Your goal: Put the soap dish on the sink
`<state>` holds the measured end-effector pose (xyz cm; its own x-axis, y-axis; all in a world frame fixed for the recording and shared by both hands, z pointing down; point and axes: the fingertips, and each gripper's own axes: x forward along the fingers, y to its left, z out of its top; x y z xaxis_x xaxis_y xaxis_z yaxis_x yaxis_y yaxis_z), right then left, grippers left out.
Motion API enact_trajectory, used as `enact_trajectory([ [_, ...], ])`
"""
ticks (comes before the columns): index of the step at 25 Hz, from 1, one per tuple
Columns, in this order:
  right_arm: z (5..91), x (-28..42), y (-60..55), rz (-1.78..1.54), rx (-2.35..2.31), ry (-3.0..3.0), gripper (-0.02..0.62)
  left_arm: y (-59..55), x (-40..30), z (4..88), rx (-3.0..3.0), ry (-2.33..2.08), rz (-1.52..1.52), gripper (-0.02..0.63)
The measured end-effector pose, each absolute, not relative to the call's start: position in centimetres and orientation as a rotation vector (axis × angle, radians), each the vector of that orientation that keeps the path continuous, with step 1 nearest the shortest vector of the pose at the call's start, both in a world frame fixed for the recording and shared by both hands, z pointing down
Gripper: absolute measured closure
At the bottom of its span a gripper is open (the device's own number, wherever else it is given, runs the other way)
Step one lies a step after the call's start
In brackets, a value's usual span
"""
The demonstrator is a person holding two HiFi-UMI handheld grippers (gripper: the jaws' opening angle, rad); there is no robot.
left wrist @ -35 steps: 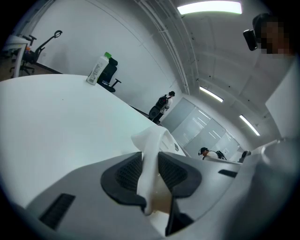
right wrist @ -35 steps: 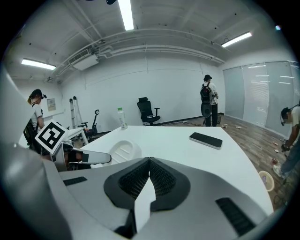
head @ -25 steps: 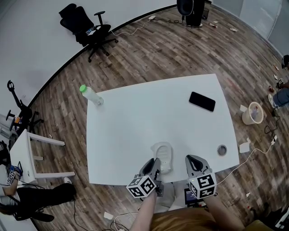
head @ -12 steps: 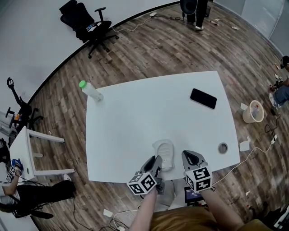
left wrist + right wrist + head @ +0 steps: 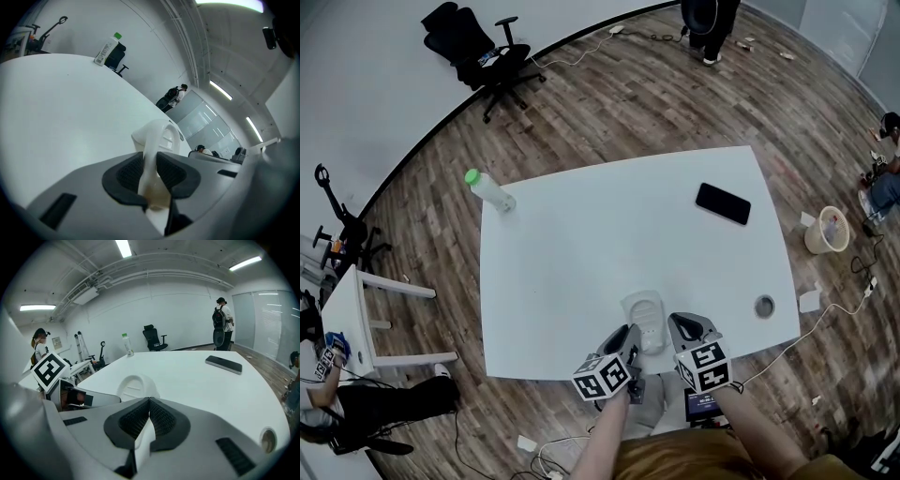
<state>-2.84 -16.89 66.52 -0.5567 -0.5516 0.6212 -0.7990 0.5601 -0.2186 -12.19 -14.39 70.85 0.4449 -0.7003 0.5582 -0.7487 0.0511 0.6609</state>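
Left gripper (image 5: 149, 172) jaws just closing on soap dish (image 5: 158, 133); right gripper (image 5: 149, 408) closed.

White oval soap dish (image 5: 643, 315), near table (image 5: 609, 234) edge.

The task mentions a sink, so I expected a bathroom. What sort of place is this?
Probably an office or lab workspace, not a bathroom: a plain white table on wood flooring, a black office chair, and ceiling strip lights.
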Motion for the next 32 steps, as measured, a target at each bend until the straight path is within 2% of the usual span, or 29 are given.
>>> enact_trajectory([
  [30, 68.6, -5.0, -15.7, 0.652, 0.963, -2.28, 0.586, -14.4, -12.6, 69.7, 1.7, -1.2, 0.076, 0.509],
  [32, 68.7, -4.9, -15.8, 0.681, 0.971, -2.292, 0.586, -14.4, -12.8, 69.5, 1.707, -1.193, 0.064, 0.529],
])
